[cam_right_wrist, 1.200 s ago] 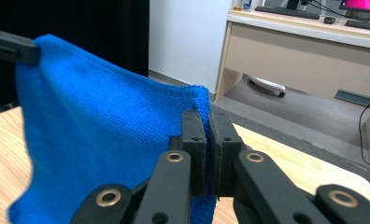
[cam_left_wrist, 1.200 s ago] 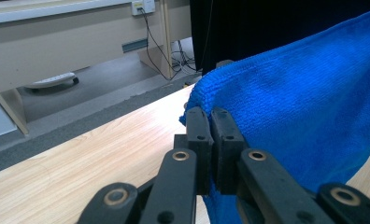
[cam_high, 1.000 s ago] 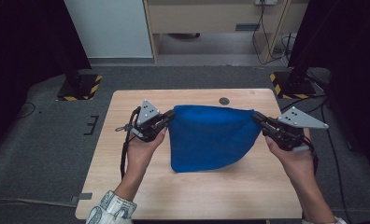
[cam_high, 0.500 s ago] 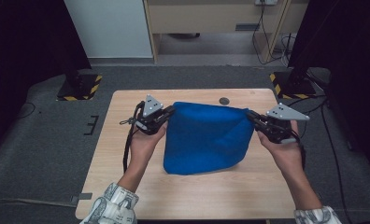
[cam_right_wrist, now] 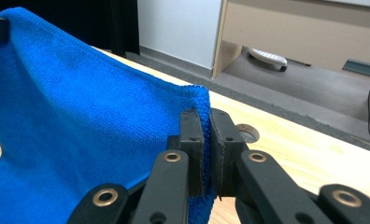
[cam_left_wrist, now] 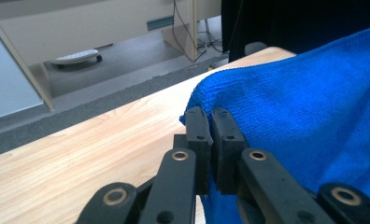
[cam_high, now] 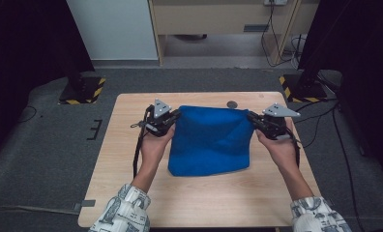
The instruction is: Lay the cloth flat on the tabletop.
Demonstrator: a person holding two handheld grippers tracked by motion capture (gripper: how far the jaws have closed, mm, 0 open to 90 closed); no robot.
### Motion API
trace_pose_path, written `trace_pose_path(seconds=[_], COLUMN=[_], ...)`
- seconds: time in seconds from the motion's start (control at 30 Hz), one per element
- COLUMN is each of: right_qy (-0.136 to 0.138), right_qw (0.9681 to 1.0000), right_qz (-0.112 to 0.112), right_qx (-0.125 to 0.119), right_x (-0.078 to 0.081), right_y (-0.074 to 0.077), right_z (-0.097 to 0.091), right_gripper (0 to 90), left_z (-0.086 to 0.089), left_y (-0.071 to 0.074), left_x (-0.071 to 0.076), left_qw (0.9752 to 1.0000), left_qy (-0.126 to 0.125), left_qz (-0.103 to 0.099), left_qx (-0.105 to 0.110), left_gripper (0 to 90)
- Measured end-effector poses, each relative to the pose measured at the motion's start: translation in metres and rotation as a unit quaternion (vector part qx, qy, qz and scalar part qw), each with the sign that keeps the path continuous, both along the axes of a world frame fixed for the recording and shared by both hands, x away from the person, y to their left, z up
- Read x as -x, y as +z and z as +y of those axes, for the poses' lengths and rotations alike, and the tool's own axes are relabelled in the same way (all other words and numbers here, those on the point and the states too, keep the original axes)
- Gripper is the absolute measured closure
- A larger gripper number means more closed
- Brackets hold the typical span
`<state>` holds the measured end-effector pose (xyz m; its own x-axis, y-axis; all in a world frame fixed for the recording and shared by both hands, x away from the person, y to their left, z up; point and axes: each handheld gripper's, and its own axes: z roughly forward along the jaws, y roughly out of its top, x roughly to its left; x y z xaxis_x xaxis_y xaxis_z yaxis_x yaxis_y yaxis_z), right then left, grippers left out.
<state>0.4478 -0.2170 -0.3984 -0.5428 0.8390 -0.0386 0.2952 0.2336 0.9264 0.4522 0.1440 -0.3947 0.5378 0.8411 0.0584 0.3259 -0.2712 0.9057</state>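
Light wooden table with pale grain, standing on grey carpeted floor. Blue cloth spread over the middle of the tabletop, near edge lying flat on the wood, far corners lifted clear of it. Small dark round disc set in the wood near the far edge, just beyond the cloth; remaining surface bare wood on both sides.

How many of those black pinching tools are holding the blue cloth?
2. The left tool pinches the blue cloth's far left corner; the right tool pinches its far right corner, with the cloth stretched between them over the table.
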Motion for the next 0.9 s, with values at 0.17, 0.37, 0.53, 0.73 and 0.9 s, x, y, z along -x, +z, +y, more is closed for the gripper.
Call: trace_pose_path(seconds=[0.17, 0.37, 0.53, 0.73, 0.9], right_qy=[0.001, 0.001, 0.002, -0.014, -0.027], right_qw=[0.9999, 0.9995, 0.9994, 0.9987, 0.9976], right_qz=[0.016, 0.028, 0.03, 0.046, 0.059], right_qx=[0.001, 0.013, 0.014, 0.015, 0.022], right_x=[-0.016, -0.029, -0.036, -0.049, -0.056], right_y=[-0.012, -0.021, -0.024, -0.033, -0.041], right_z=[0.008, 0.024, 0.03, 0.034, 0.031], right_gripper=[84.9, 84.9, 85.0, 84.9, 84.6], left_z=[0.002, 0.002, 0.004, 0.009, 0.01], left_y=[-0.007, -0.014, -0.019, -0.027, -0.035], left_x=[-0.006, -0.013, -0.019, -0.028, -0.035], left_qw=[0.9999, 0.9998, 0.9997, 0.9992, 0.9986], left_qy=[0.009, 0.014, 0.021, 0.034, 0.041], left_qz=[0.006, 0.012, 0.012, 0.022, 0.034], left_qx=[-0.001, -0.004, 0.003, 0.002, -0.004], left_gripper=[86.2, 86.1, 86.0, 86.0, 86.0])
